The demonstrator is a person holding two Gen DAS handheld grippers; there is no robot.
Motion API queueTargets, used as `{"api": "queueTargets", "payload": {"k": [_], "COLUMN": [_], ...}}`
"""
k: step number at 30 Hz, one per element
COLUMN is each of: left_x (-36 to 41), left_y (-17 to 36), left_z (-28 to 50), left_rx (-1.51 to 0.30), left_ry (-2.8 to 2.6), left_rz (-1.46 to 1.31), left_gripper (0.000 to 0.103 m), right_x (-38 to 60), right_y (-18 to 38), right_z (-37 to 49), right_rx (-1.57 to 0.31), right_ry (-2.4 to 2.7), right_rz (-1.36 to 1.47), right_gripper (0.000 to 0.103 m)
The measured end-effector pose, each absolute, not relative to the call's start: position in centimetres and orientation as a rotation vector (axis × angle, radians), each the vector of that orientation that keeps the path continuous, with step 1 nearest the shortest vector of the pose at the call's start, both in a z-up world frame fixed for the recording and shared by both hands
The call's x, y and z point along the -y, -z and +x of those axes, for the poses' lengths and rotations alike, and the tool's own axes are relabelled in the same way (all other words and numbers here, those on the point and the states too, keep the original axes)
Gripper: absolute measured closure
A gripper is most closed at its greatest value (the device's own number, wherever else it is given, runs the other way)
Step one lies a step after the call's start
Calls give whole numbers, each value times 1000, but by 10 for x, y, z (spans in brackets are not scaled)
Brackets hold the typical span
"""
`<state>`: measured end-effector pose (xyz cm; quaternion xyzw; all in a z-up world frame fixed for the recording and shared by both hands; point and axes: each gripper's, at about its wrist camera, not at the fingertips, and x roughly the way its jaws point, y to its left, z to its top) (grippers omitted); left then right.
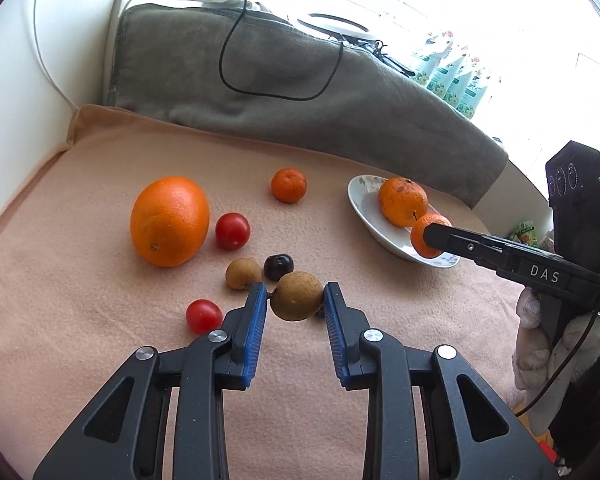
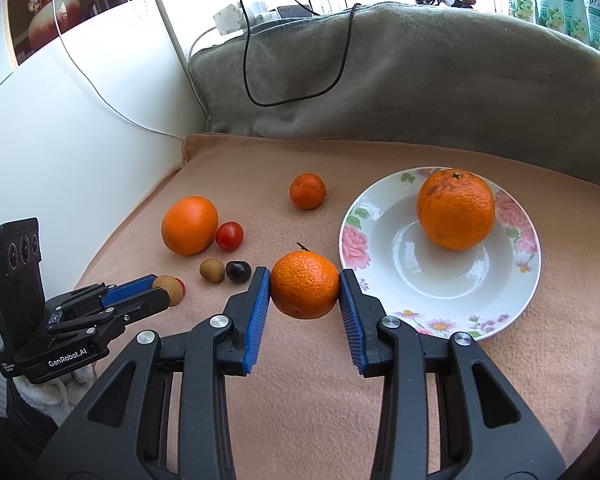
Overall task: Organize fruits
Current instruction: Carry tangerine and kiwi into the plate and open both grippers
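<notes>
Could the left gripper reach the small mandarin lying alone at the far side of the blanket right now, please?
Probably not yet: the left gripper is shut on a brown longan, though nothing blocks the small mandarin.

Premises are domestic, a living space by a window. Evidence: a peach blanket (image 2: 300, 360) serves as the work surface, with a grey towel (image 2: 420, 80) draped over a raised edge behind it. A floral china plate (image 2: 440, 312) is household tableware. A white power strip (image 2: 232, 18) with a trailing black cable (image 2: 296, 100) sits near the window, beside a row of floral-printed packets (image 2: 556, 0). A decorated vase (image 2: 50, 12) stands on a shelf at far left
</notes>
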<state>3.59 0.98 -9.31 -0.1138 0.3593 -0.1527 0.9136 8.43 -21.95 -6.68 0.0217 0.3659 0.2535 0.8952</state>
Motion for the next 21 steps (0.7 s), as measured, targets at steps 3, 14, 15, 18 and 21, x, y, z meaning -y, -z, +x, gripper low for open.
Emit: {"api": "queueTargets", "payload": {"k": [3,14,15,18,21], "left_x": [1,50,54,66,75], "left_y": [88,76,76,76,77], "left_z": [46,83,86,94,100], "left_rx": [-727,-712,-713,-716,-723], "left_ry": [343,447,454,469,478], "left_rz": [-223,-169,-164,-149,-135], "left_gripper": [75,75,75,75,75], "right_x": [230,271,275,283,290], "right_y": [66,68,69,72,76], "right_z": [85,93,95,99,102], "right_rx": [-754,-751,-753,-760,-765], "right_ry": [-504,-415,-408,-389,-372], "right_rz": [57,87,89,99,100], "right_gripper": [66,66,66,66,66]}}
